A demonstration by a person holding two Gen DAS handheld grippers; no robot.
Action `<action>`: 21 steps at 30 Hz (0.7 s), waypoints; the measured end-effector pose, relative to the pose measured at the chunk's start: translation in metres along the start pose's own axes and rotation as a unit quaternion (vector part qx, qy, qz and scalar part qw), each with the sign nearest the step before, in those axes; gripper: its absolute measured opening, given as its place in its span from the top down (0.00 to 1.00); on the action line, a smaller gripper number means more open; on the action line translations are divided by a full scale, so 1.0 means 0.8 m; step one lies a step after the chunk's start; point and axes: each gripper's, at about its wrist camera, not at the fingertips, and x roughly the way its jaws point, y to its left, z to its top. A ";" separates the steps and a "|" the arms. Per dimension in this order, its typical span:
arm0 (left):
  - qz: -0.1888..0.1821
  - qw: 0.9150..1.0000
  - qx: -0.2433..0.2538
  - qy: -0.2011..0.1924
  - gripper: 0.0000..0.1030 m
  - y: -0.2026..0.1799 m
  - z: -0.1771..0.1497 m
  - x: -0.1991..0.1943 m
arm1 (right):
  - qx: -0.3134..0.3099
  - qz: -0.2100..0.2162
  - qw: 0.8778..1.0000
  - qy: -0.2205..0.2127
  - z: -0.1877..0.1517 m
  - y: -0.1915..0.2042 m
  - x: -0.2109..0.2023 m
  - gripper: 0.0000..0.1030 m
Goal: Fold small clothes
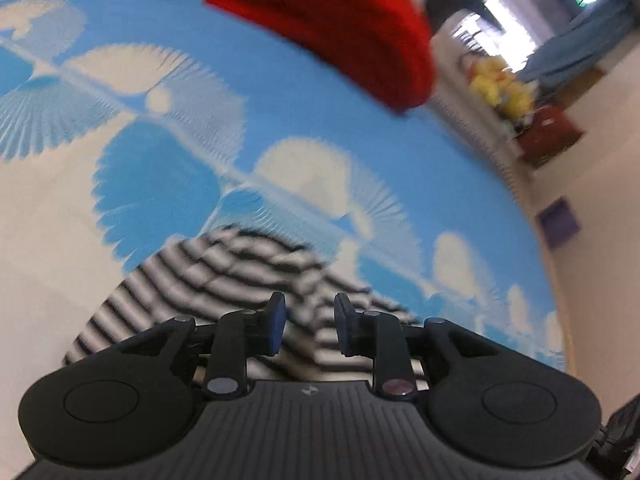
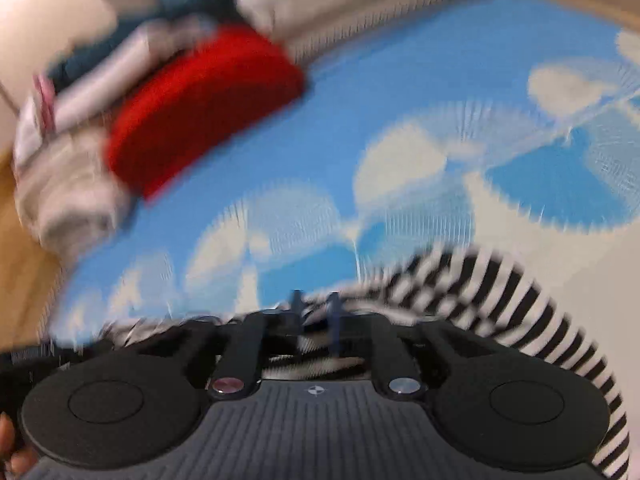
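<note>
A black-and-white striped garment [image 1: 224,276] lies rumpled on a blue-and-white patterned mat [image 1: 160,184]. My left gripper [image 1: 310,326] hovers over its near part, fingers apart, with the cloth showing below the gap and nothing pinched. In the right wrist view, which is blurred, the same striped garment [image 2: 520,300] curves from the fingertips to the lower right. My right gripper [image 2: 315,314] sits at the garment's bunched edge with its fingers slightly apart. The blur hides whether the pads press the cloth.
A folded red garment [image 1: 332,20] [image 2: 200,108] lies at the mat's far side, with grey-white clothes [image 2: 72,184] piled beside it. Yellow soft toys [image 1: 500,84], a red box [image 1: 548,136] and a purple object [image 1: 560,222] stand off the mat. Wooden floor [image 2: 24,280] borders the mat.
</note>
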 end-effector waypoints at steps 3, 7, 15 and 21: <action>0.008 1.000 -0.013 -0.014 0.68 0.015 0.010 -0.016 | 0.023 -0.009 1.000 -0.008 0.005 -0.014 -0.010 0.65; 0.017 0.999 -0.030 -0.037 0.62 0.042 0.021 -0.041 | 0.012 -0.050 0.996 -0.069 0.018 -0.038 -0.046 0.59; 0.115 0.992 0.002 0.055 0.51 0.076 0.007 -0.019 | 0.037 -0.178 0.983 -0.006 0.018 -0.114 -0.043 0.47; 0.116 0.991 -0.010 0.059 0.53 0.085 0.005 -0.012 | 0.012 -0.175 0.984 0.027 0.012 -0.111 -0.023 0.47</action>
